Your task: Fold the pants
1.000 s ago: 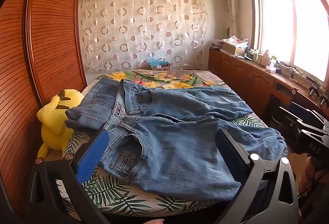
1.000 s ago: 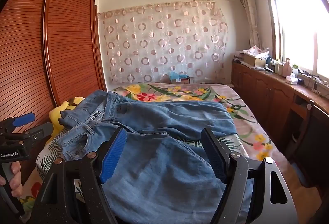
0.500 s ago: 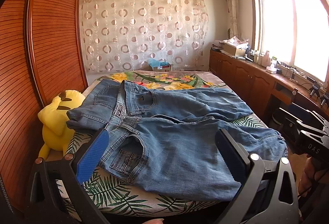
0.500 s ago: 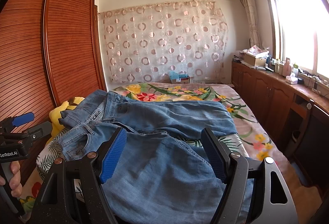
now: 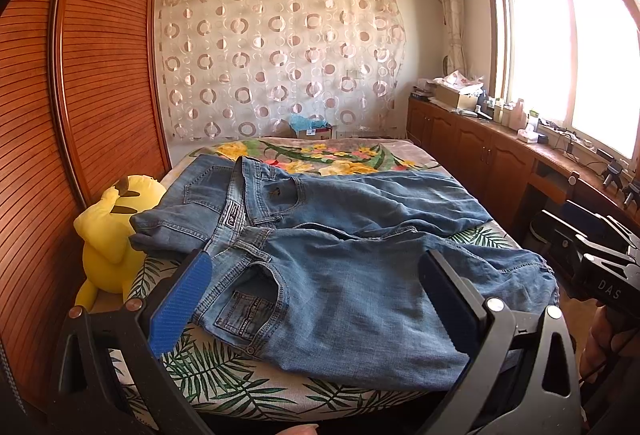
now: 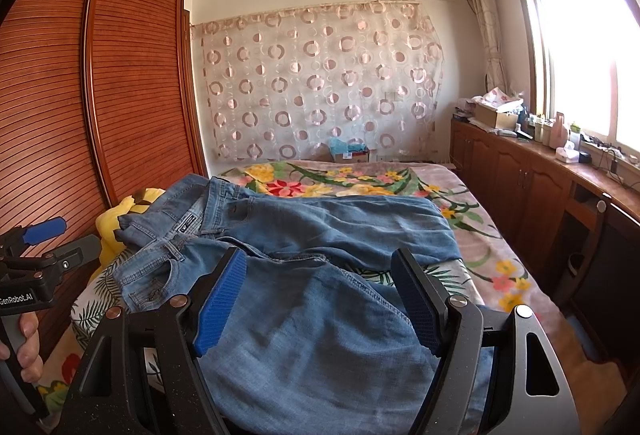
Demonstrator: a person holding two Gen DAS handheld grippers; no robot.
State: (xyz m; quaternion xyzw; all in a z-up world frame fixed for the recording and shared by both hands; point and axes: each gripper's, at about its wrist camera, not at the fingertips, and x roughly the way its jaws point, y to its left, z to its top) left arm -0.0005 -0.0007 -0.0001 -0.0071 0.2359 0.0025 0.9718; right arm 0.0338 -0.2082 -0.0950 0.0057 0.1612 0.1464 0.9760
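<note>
Jeans (image 5: 340,259) lay spread on the bed (image 5: 224,375), waistband twd the wardrobe (image 5: 72,123), legs running right; near leg's hem hung at the bed's right edge. Near-side leaf-print strip of bed was bare below the denim. Left gripper (image 5: 316,299) was wide open, empty, above the near pocket area, not touching cloth. Right gripper (image 6: 320,299) also wide open, empty, over the near leg. Plush (image 5: 108,235) sat wedged btwn bed & wardrobe. Floor gap ran along the cabinets (image 6: 520,187) on the right.
</note>
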